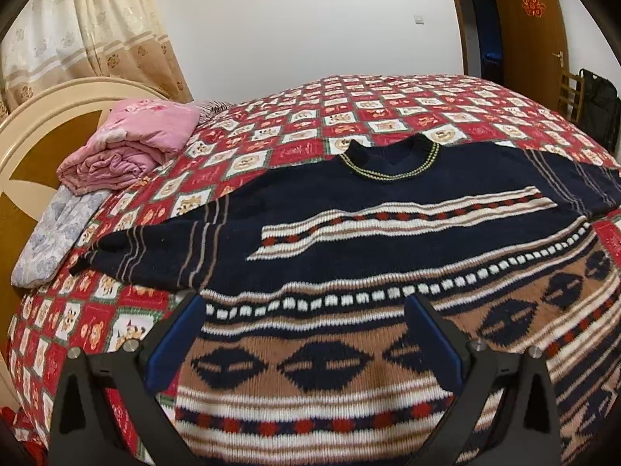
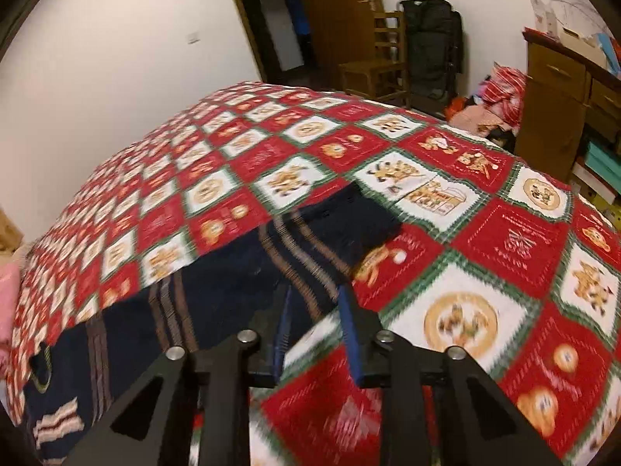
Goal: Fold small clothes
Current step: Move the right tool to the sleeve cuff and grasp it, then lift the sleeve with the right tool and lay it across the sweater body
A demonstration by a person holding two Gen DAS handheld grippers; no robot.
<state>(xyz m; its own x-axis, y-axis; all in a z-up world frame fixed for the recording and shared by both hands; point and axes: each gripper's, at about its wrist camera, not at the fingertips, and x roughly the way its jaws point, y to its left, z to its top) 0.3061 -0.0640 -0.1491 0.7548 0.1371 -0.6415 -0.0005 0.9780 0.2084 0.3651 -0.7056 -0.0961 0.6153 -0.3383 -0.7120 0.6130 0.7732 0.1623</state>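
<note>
A dark navy knitted sweater (image 1: 349,240) with white, tan and red bands lies flat on the red-and-white checked bedspread (image 1: 271,124), collar at the far side and both sleeves spread out. My left gripper (image 1: 304,303) hovers over the sweater's patterned lower body, open, with nothing between its blue pads. The right wrist view is blurred. It shows a striped navy sleeve (image 2: 233,283) lying across the bedspread (image 2: 465,310). My right gripper (image 2: 315,295) is at the sleeve's near edge, its jaws narrow but apart, with a strip of sleeve showing between the tips.
A folded pink quilt (image 1: 128,143) and a pale grey pillow (image 1: 54,240) lie by the headboard (image 1: 31,147) at the left. Beyond the bed stand a wooden chair (image 2: 376,66), a black bag (image 2: 434,39), a pile of clothes (image 2: 500,93) and a wooden cabinet (image 2: 559,97).
</note>
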